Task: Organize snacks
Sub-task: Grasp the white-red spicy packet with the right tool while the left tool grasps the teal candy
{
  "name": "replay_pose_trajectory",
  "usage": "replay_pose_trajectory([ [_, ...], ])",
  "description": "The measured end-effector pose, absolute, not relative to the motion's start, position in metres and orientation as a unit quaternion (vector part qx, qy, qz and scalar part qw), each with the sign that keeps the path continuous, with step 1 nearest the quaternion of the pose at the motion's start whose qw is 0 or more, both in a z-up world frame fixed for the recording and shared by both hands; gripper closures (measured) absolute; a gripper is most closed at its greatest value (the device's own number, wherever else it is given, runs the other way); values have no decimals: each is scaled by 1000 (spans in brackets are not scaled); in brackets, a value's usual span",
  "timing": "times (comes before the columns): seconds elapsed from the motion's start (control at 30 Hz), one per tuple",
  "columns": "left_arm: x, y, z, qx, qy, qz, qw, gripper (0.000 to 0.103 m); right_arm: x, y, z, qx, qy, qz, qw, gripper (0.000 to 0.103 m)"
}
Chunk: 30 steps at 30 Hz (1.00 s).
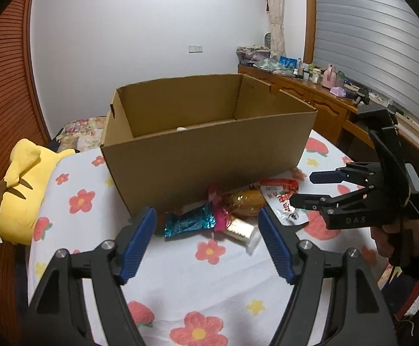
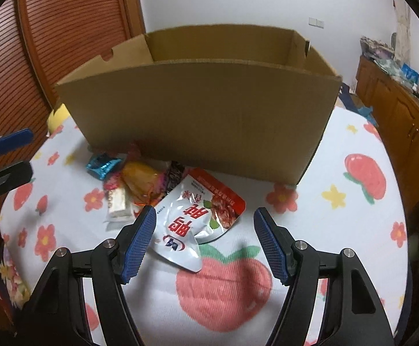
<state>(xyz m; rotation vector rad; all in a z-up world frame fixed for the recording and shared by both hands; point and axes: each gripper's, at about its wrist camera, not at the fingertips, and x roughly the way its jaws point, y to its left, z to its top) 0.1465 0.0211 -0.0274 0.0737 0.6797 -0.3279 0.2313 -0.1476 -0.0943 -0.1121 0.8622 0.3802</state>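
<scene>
Your left gripper (image 1: 206, 225) fills the bottom of the left view with its jaws spread and nothing between the pads; ahead of it, mid-frame, lies the snack pile. Your right gripper (image 2: 205, 227) stands just as wide and empty, its ribbed blue pads to either side of the pouch (image 2: 198, 219) without touching it. That white and red pouch looks like thin, glossy foil, light and floppy, probably slippery on its flat face, so you would do best to pinch it at a sealed edge or the crimped lower corner rather than across the puffed middle. Left of it in the right view sit a teal wrapper (image 2: 103, 165), crinkly and metallic, an orange pack (image 2: 140, 183) in clear film that looks soft and squashable, and a white bar (image 2: 118, 204) that seems stiffer. All should weigh little, but the films overlap, so one may drag its neighbour along. They rest on a soft flowered sheet (image 2: 339, 216) that will give under the pads. Behind them, filling the upper middle of both views, stands the box (image 2: 203, 115), plain corrugated card, open-topped, with stiff upright walls; the pile lies just beside its near wall.
</scene>
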Motion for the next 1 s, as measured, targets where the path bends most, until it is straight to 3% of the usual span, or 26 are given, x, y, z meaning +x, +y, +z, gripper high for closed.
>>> replay_pose_trajectory([
  [0.5, 157, 29, -49, 24, 353, -153, 923, 29, 246, -133, -121, -74, 439, 178, 877, 30],
  [0.57, 161, 28, -53, 23, 357, -149, 922, 29, 245, -133, -122, -83, 438, 176, 878, 34],
  [0.63, 165, 26, -58, 22, 361, -148, 921, 29, 241, -135, -122, -95, 434, 171, 880, 51],
  [0.67, 167, 25, -60, 23, 363, -146, 920, 29, 238, -136, -121, -99, 431, 170, 881, 54],
  [1.0, 205, 23, -78, 13, 374, -116, 920, 33, 218, -159, -122, -98, 415, 176, 887, 57],
])
